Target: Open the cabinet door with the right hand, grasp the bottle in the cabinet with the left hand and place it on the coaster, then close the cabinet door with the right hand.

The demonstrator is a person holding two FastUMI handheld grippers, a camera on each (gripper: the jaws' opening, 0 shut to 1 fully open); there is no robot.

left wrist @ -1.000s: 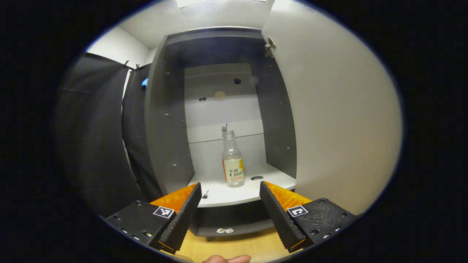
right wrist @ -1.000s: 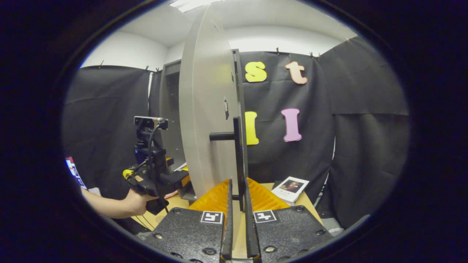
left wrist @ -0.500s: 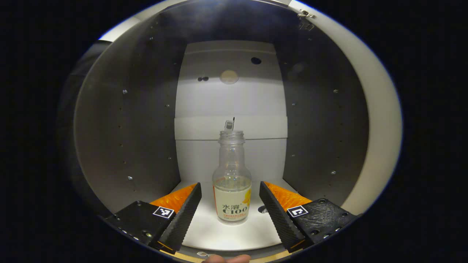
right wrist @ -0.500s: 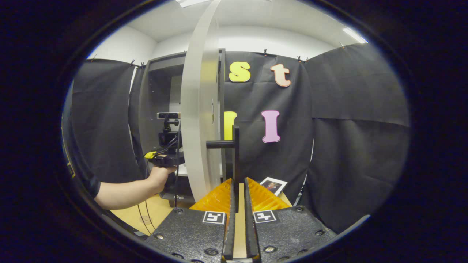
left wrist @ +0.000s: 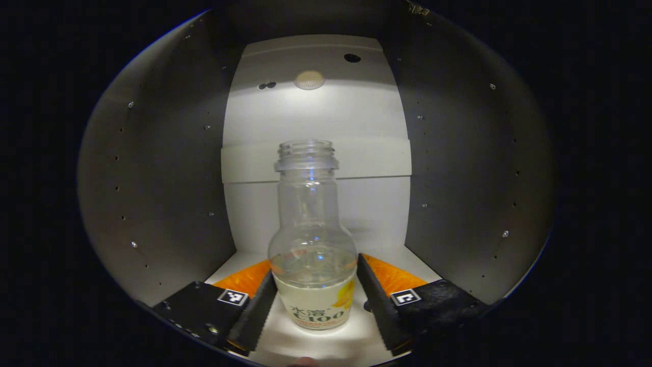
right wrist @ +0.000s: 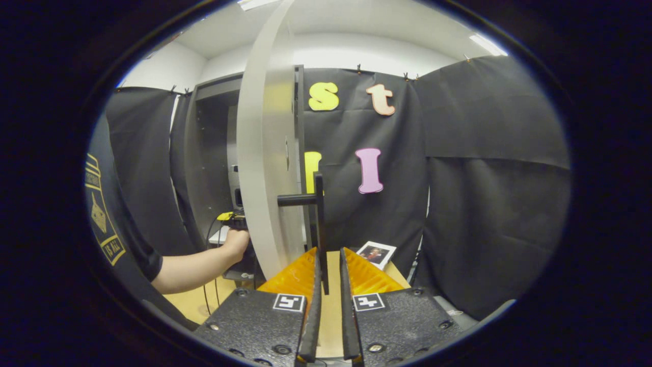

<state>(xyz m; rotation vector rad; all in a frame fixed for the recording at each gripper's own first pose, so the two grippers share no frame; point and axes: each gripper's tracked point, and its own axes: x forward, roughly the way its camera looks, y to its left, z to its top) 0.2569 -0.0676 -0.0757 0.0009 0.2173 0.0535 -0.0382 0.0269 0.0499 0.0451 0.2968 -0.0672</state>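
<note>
Left tongs (left wrist: 316,306) are inside the cabinet (left wrist: 153,178), spread wide with the bottle (left wrist: 311,239) standing upright between the fingers (left wrist: 254,316). Both fingers sit just beside the bottle's lower body at label height; I can't tell whether either one touches it, so I'm not calling it a grip. The bottle is clear, uncapped, with a pale label around the bottom part, and it stands on the cabinet's white floor panel (left wrist: 326,346), roughly central, in front of the white back wall (left wrist: 316,112). Dark side panels with rows of small holes flank it on both sides.

Right tongs (right wrist: 327,285) are nearly closed around the lower end of the door handle (right wrist: 318,224), a dark vertical bar on a short horizontal post. The bar runs down into the narrow gap between the fingers; contact on both sides is not clear from here. The cabinet door (right wrist: 265,153) stands open, seen almost edge-on, swung well out from the cabinet body.

In the right gripper view, left of the door, a person's hand (right wrist: 237,242) on a bare forearm reaches into the cabinet opening; a dark sleeve (right wrist: 109,214) sits at the far left edge. A small photo card (right wrist: 376,254) lies on the wooden worktop (right wrist: 196,303) past the door, near the black cloth wall.
</note>
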